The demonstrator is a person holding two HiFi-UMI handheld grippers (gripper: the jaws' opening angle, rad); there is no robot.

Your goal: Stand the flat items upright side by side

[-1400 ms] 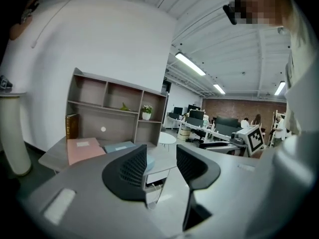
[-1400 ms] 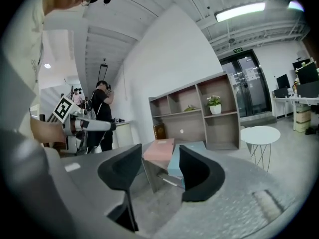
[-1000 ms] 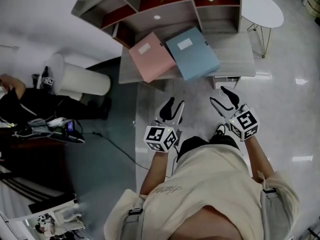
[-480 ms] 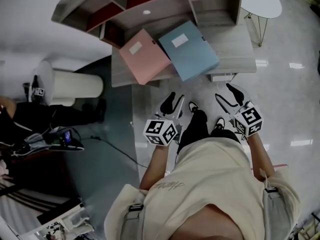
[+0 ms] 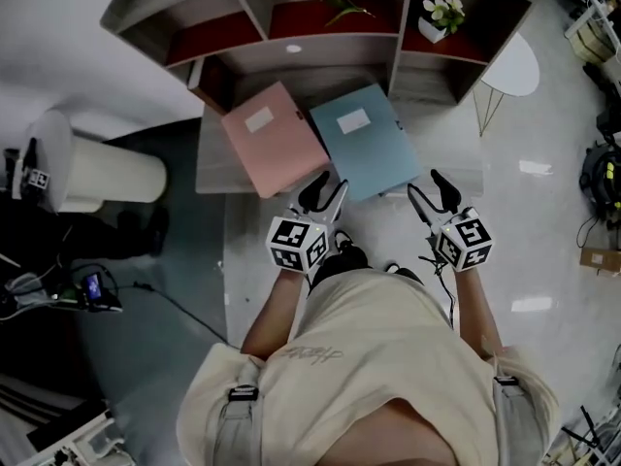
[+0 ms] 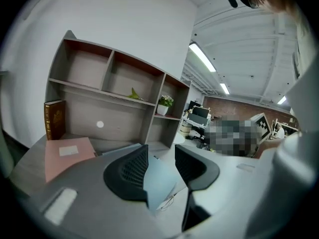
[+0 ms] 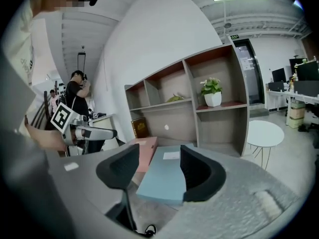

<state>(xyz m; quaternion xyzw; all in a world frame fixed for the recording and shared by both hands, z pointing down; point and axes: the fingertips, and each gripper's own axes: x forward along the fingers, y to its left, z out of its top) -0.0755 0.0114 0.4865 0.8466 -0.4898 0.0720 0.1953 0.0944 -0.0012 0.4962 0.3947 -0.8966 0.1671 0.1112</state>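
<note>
The grey surface [image 5: 212, 158] is carrying a pink folder [image 5: 274, 139] and a blue folder [image 5: 364, 142], both lying flat just beside each other, the blue one seemingly jutting over the front edge. A shelf unit [image 5: 320, 51] is standing along its back. A brown book [image 6: 54, 119] is standing upright at the left end.

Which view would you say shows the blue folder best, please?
The head view: the whole blue folder shows flat, from above. The right gripper view shows it foreshortened, partly behind the fingers; the left gripper view shows only a strip of it between that gripper's fingers.
</note>
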